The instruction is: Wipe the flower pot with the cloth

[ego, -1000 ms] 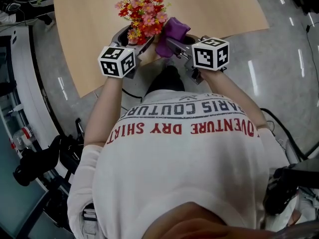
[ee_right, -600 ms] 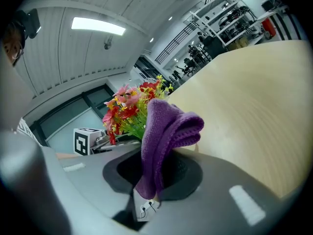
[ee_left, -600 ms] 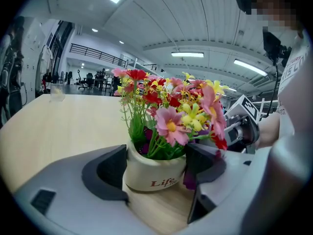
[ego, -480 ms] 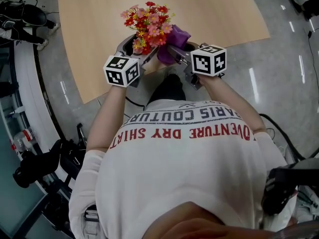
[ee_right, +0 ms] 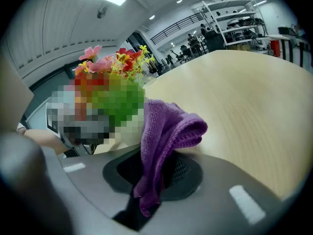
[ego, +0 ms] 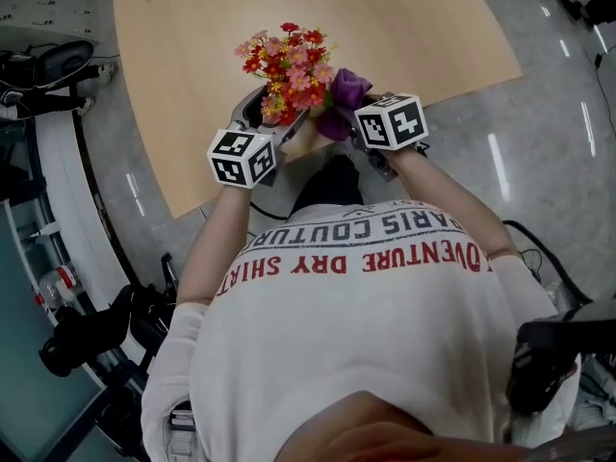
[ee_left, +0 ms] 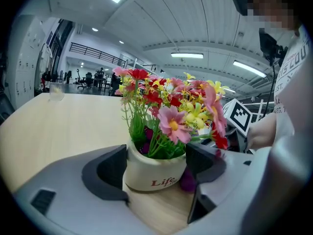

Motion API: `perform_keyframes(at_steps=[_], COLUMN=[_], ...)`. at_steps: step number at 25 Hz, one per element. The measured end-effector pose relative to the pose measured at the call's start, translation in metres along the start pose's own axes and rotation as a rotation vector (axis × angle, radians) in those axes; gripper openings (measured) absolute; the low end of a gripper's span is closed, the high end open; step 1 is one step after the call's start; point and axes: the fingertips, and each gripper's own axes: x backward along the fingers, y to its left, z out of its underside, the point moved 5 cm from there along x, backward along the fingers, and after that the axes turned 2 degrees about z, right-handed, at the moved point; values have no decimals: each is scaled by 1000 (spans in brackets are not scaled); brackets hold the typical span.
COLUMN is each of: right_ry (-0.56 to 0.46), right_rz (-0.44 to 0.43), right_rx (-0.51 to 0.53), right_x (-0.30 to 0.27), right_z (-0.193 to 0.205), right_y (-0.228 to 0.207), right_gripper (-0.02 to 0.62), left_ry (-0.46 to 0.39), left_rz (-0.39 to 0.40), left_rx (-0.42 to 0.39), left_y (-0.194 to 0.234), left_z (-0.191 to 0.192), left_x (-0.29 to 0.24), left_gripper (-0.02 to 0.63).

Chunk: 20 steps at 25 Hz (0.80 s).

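Between the jaws of the left hand-held gripper (ee_left: 157,160), spread wide and clamped: the flower pot (ee_left: 152,176), with one dark pad pressed to each side of its cream wall. Upright in that grip, base down on the pale wooden counter (ee_left: 58,126). On the side facing this hand-held gripper, red lettering, only partly readable. Straight above the jaws, a thick bunch of pink, red and yellow flowers (ee_left: 171,106) on green stems, spilling past the rim.

In the right hand-held gripper (ee_right: 154,173), jaws nipped together on a purple cloth (ee_right: 166,131). One tail hanging down through the gap toward the handle, the rest bunched up and folded over just beyond the pads. Directly ahead of that bunch and a little to its left, the pot and flowers again, partly under a mosaic patch. Low at the pot's far side, as seen from the left hand-held gripper, a bit of the same purple touching or just beside the wall; hard to tell which.

From the head view, left hand-held gripper (ego: 274,123) and right hand-held gripper (ego: 342,123) converging on the pot from either side, each with its marker cube (ego: 390,121) behind the jaws. Pot close to the counter's near edge. Beyond both jaws, bare wood. Behind the handles, forearms and a white shirt (ego: 366,335) with red print; on either side, glossy grey floor (ego: 539,162).
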Motion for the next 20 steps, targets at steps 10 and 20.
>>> perform_keyframes(at_steps=[10, 20], right_ry=[39, -31], right_rz=[-48, -142], right_rx=[-19, 21], right_x=[8, 38], right_z=[-2, -36], right_y=[2, 7], right_gripper=[61, 61], left_ry=[39, 108], left_rz=[41, 165], left_rx=[-16, -98], left_y=[2, 12], left_z=[0, 1], left_x=[3, -1], left_gripper=[379, 379])
